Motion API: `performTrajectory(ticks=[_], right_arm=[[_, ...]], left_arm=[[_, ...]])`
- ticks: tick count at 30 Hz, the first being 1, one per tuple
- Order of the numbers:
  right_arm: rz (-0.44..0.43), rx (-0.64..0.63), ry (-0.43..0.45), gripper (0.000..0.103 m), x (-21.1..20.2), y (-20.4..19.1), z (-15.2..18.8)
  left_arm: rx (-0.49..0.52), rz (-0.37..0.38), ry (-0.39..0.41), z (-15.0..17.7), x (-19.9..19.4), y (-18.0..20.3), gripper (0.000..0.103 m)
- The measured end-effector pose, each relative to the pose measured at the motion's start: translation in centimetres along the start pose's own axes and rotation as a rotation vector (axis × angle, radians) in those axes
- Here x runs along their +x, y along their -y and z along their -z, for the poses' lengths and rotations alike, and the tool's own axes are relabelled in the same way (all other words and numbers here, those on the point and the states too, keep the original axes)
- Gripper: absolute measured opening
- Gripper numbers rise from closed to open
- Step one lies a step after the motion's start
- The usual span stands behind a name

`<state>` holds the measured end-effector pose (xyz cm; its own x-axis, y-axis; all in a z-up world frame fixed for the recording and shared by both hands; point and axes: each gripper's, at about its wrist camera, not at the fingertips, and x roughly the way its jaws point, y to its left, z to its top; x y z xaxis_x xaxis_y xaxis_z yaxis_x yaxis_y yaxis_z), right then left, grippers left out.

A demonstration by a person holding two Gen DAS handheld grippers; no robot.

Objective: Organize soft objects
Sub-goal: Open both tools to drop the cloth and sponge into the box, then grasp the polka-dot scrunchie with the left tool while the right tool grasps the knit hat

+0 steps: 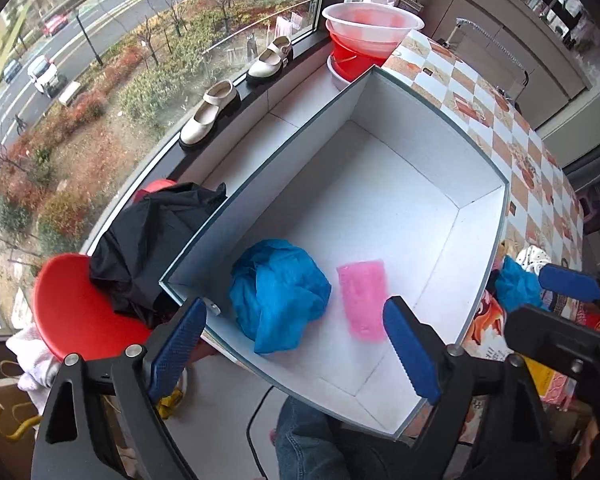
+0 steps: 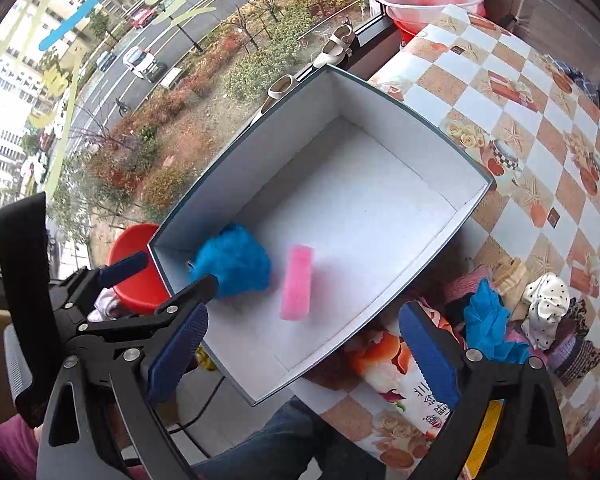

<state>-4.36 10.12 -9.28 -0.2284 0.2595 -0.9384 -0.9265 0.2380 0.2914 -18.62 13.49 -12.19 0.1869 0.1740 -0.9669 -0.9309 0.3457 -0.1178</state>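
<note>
**Inside the box, both grippers wide and empty**

Low in the white box (image 1: pixel 380 184), near its lower-left corner in both views, lay a crumpled blue cloth (image 1: pixel 278 294) with a pink sponge-like pad (image 1: pixel 363 300) just to its right, the two close but apart. Directly below them in the left wrist view, the left gripper (image 1: pixel 296 354) stood with its blue pads spread wide and nothing between them, the cloth and pad showing in the gap above. The right gripper (image 2: pixel 306 356) was likewise wide apart and empty, the pink pad in frame above its gap. At lower right of the right wrist view, more soft items, among them a second blue cloth (image 2: pixel 486 326) and a spotted white piece (image 2: pixel 546 308), sat heaped on the checked tablecloth (image 2: pixel 512 92) beside the box.
</note>
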Motion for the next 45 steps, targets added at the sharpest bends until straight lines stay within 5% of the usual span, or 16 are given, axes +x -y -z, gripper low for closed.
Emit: performTrajectory(ticks=[6,15,20,28,40,45], right_arm=[[0.006,0.087,0.019,0.102,-3.2,2.1,0.5],[0.032,0.396,0.09,0.102,-12.2,11.2,6.0],[0.139,0.573,0.155,0.102,-16.2,18.4,10.2],[0.175,0.728,0.044,0.102,-11.7,28.9,14.6],[-0.044,0.842,0.018,0.102,-4.7,37.6,12.8],[-0.185,0.824,-0.017,0.102,-2.9,37.2,12.5]], left_arm=[[-0.001,0.08,-0.03,-1.0,-0.6,1.3,0.092],[0.306,0.239,-0.081,-2.5,-2.8,12.8,0.092],[0.486,0.216,-0.131,-1.6,-1.7,20.4,0.092],[0.535,0.18,-0.296,-2.1,4.0,29.3,0.092],[0.502,0.024,-0.52,-1.7,13.6,34.6,0.089],[0.479,0.018,-0.559,-1.5,15.0,35.0,0.075]])
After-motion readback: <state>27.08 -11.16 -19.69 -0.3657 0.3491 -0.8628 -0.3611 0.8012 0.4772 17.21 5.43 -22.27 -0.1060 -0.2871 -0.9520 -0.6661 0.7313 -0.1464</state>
